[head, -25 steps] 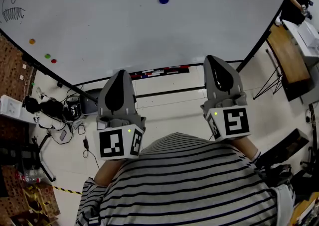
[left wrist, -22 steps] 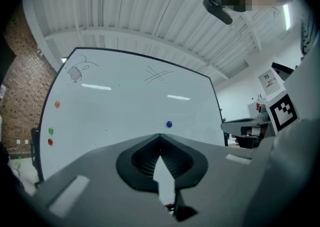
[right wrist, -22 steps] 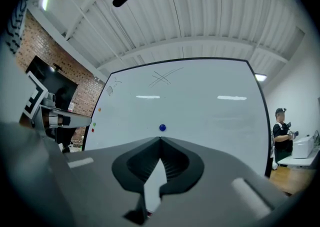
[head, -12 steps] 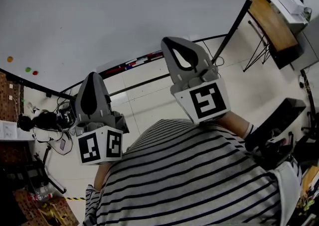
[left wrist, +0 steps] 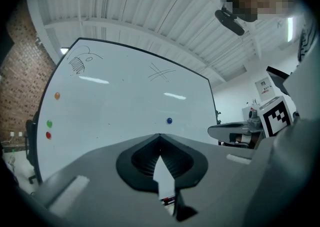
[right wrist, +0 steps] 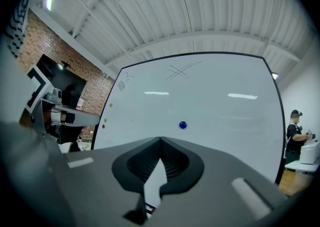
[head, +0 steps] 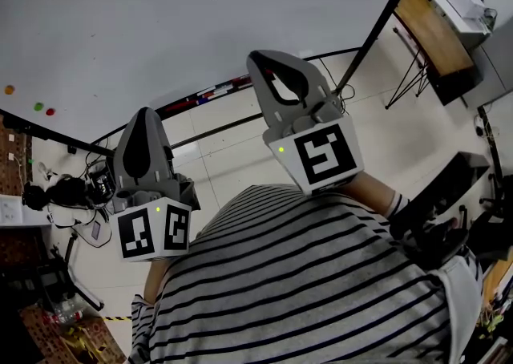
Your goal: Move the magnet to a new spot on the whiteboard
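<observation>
The right gripper [head: 256, 58] has lifted and swung forward over the last second, while the left gripper [head: 145, 112] has dropped back and now hangs lower, near the person's striped shirt [head: 321, 290]. Both pairs of jaws are pressed together with nothing between them.

The blue magnet [right wrist: 182, 125] sits on the whiteboard [head: 160, 26], ahead of the right jaws' tips and a little above and right of their line, well apart from them. An orange, green and red magnet cluster [right wrist: 104, 120] lies far off to the left of those jaws.

The lift suggests the right gripper is being lined up on the blue magnet. The reach is barely begun, and the jaws must part before they can take it.
</observation>
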